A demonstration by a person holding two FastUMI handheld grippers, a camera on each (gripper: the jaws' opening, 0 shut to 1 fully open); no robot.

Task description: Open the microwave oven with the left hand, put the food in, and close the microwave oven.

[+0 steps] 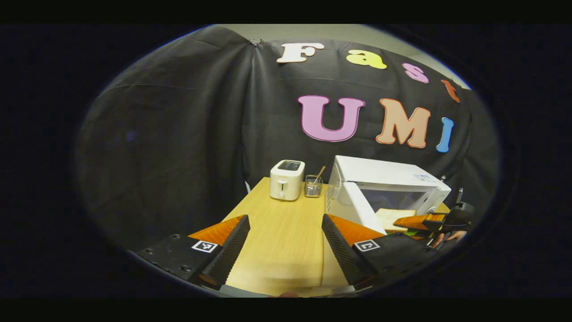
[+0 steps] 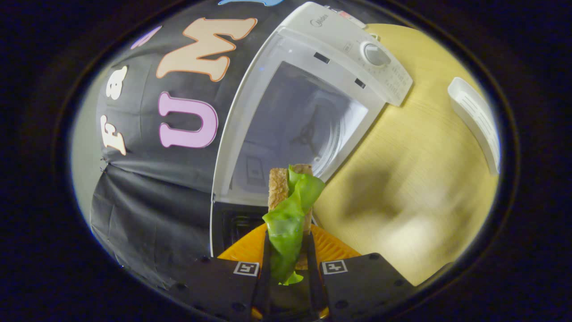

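Right claw (image 2: 286,264) pinching the sandwich (image 2: 288,210) upright, open microwave (image 2: 308,116) cavity lying straight ahead; left claw (image 1: 286,243) hanging spread, farther back.

The left gripper (image 1: 286,243) has two wedge-shaped fingers with ribbed inner faces, each on a black block with dark screws and a square black-and-white marker. The right gripper (image 2: 288,255) has the same black blocks, screws and paired square markers in the right gripper view. In the left gripper view it ends in a black body.
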